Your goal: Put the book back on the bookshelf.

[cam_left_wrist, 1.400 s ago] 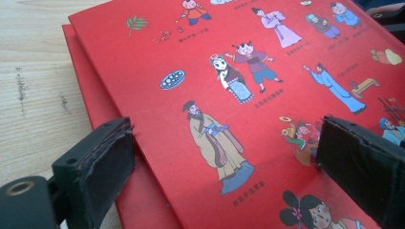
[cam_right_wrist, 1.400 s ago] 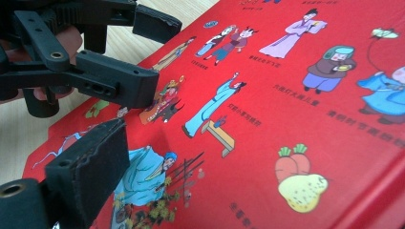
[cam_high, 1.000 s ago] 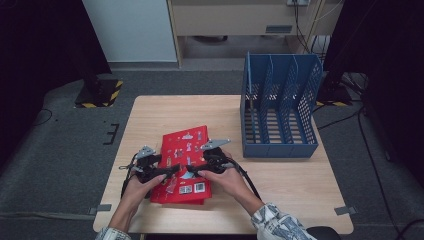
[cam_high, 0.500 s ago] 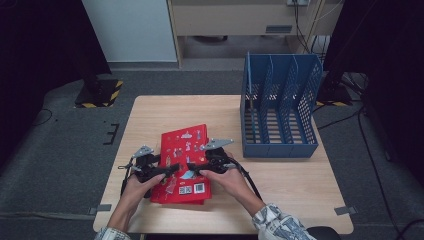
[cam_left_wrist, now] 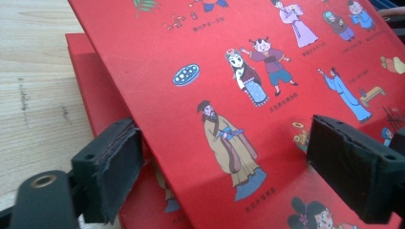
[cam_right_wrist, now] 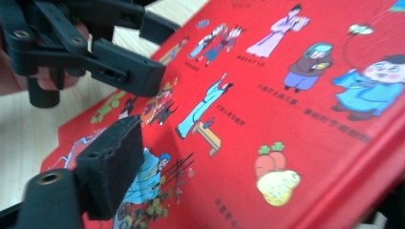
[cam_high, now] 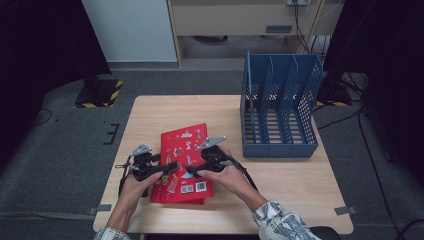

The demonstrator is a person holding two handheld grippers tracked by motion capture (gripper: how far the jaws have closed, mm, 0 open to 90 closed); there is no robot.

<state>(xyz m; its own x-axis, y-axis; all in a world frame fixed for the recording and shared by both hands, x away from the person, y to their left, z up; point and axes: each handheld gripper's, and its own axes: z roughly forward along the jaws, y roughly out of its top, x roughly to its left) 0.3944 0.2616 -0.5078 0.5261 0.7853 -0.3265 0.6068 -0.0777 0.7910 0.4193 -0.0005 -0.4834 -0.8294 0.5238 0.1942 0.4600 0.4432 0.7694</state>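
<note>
Looked like a lab or recording room set up for handling trials. Small wooden worktop (cam_high: 280, 172) alone on grey carpet (cam_high: 65, 165), corners marked off with tape strips (cam_high: 343, 210) on the floor. Black drapes (cam_high: 40, 45) hung at far left and right, yellow-and-black hazard tape (cam_high: 102, 95) at a stand's foot. Loose cables (cam_high: 372, 150) trailed over the carpet at right; pale cabinet (cam_high: 127, 30) and beige bench (cam_high: 235, 17) stood far behind.

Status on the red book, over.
Left gripper just closing, right gripper just opening, top red book between jaws. Book tilted off lower red book. Nothing blocking.
</note>
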